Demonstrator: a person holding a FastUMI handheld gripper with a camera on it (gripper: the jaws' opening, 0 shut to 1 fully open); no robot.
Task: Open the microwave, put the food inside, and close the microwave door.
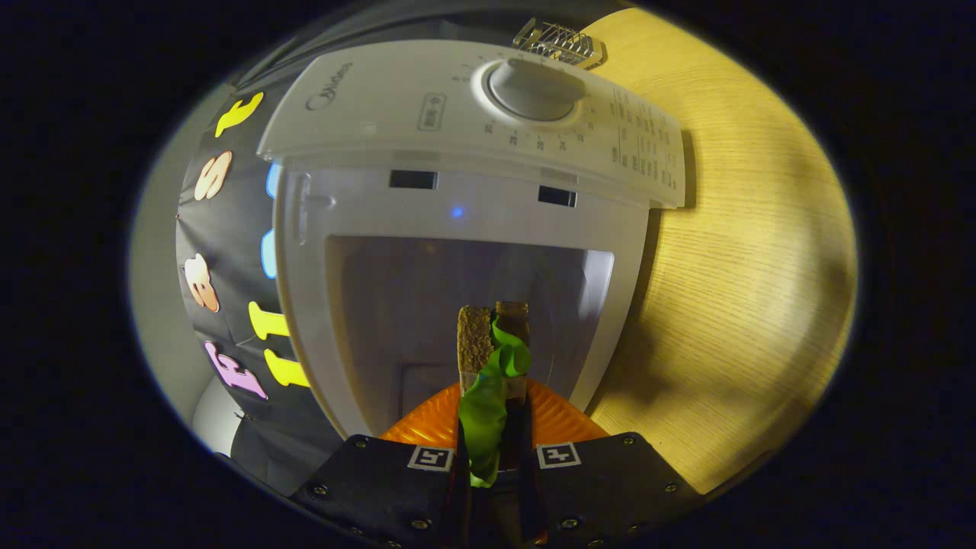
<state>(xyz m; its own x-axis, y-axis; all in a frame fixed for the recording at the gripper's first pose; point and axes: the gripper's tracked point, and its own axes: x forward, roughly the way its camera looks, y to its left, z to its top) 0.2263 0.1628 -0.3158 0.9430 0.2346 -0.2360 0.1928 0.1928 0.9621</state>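
— Two fingers clamped on the sandwich, above an orange plate.
— And the microwave?
— Dead ahead at twelve o'clock, cavity open; dial up top.

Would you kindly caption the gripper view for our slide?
Tool shut on sandwich, orange plate beneath, before the open microwave.

A pale wood-grain bench spreads to my right under warm yellowish light, shadowed in patches. To my left hangs black cloth booth wall, with a plain grey wall beyond.
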